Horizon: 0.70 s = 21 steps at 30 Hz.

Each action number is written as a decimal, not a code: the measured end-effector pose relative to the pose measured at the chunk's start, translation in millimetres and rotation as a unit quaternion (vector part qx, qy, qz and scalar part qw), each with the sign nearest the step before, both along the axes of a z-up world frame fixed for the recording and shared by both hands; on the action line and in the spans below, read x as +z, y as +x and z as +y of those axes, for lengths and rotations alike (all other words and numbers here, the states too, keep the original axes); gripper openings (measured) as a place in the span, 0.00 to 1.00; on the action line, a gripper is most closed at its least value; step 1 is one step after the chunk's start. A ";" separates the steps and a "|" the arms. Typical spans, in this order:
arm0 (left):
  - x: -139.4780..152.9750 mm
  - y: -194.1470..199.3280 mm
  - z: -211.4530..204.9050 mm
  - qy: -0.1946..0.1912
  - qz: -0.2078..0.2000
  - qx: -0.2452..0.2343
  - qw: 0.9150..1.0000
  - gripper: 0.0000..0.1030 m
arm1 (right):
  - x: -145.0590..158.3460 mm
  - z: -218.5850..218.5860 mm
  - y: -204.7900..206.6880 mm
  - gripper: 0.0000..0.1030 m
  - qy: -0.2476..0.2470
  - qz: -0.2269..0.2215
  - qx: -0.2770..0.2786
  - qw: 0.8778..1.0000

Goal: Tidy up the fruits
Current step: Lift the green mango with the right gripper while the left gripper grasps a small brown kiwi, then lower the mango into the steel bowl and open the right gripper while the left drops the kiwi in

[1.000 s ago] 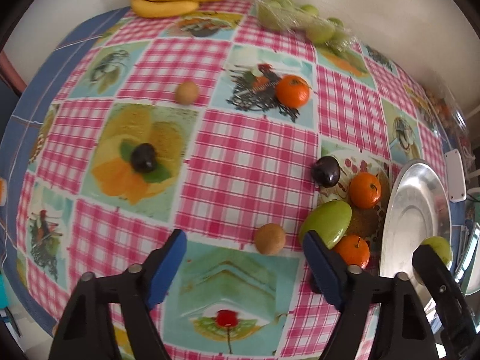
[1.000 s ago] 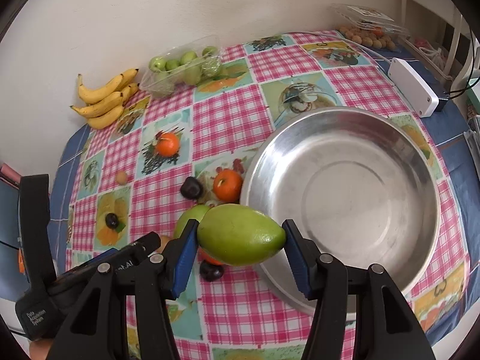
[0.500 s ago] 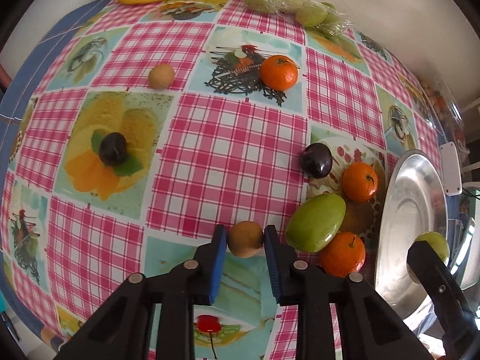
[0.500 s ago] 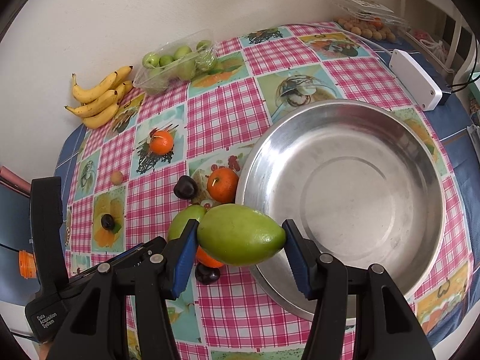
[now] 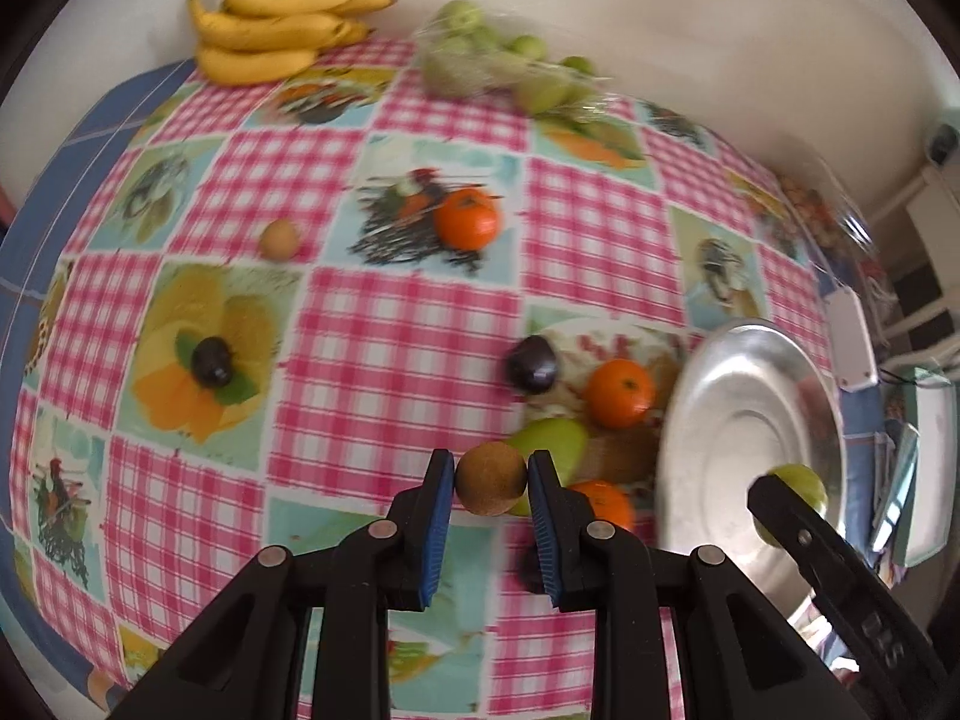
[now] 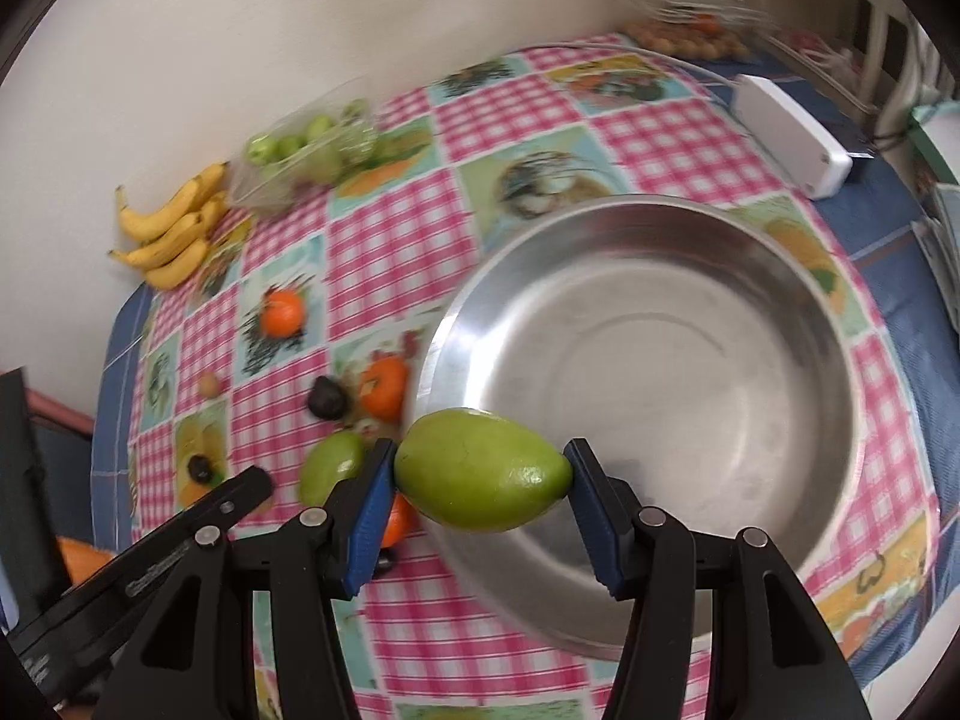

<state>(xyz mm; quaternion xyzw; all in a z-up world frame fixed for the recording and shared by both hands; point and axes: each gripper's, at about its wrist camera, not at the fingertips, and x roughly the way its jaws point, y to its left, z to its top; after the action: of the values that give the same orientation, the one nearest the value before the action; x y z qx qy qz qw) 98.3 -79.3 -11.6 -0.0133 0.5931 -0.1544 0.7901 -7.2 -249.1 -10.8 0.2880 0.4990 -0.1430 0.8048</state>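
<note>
Both claws are loaded: the left gripper (image 5: 491, 480) is clamped on a small round brown fruit (image 5: 490, 478), its blue pads pressing the fruit's two sides, and the right gripper (image 6: 483, 471) is clamped end to end on a green mango (image 6: 482, 469). In the right wrist view the mango hangs over the near left rim of the steel bowl (image 6: 780, 300), which sits toward the right edge of the tabletop and looks bare inside. The brown fruit looks lifted clear of the checked tablecloth (image 5: 390, 336), above the cluster just left of the bowl: a second green mango (image 5: 555, 441), two oranges (image 5: 620, 392) and a dark plum (image 5: 531, 363).

The step in hand, as I judge it, is carrying both fruits to the bowl. To do it well, bring the mango further over the bowl's middle and low before letting go, so it does not roll against the sloping wall or bounce out. The two grippers are near each other, so unload one first and clear it away before the other crosses the rim. The brown fruit is round and held only at the pad tips; keep the wrist steady and pass above the cluster, not through it.

Still out on the tabletop: another orange (image 5: 467, 219), a second small brown fruit (image 5: 279, 238) and a second plum (image 5: 212, 360) toward the left edge, with bananas (image 5: 270, 30) and bagged green fruit (image 5: 510, 69) along the far edge
</note>
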 end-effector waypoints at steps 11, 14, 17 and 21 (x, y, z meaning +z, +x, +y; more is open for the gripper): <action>3.2 -36.4 -70.6 -0.014 -0.012 -0.096 0.995 0.26 | -19.2 -62.5 -36.9 0.56 0.016 0.033 -0.085 0.996; -4.1 -49.9 -86.4 -0.007 -0.016 -0.118 0.993 0.26 | -24.4 -69.2 -42.2 0.56 0.023 0.041 -0.094 0.994; -13.8 -55.7 -97.5 0.002 -0.013 -0.132 0.991 0.27 | -30.7 -70.4 -43.2 0.56 0.030 0.050 -0.093 0.994; -23.2 -58.7 -100.7 0.012 -0.010 -0.139 0.990 0.27 | -39.8 -68.0 -42.3 0.56 0.040 0.062 -0.086 0.994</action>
<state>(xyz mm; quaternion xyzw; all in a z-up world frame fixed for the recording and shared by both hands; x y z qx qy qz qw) 39.6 -180.0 -34.7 0.0806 0.5830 -0.2557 0.7670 -49.5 -317.1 -50.6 0.3524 0.5266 -0.2095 0.7447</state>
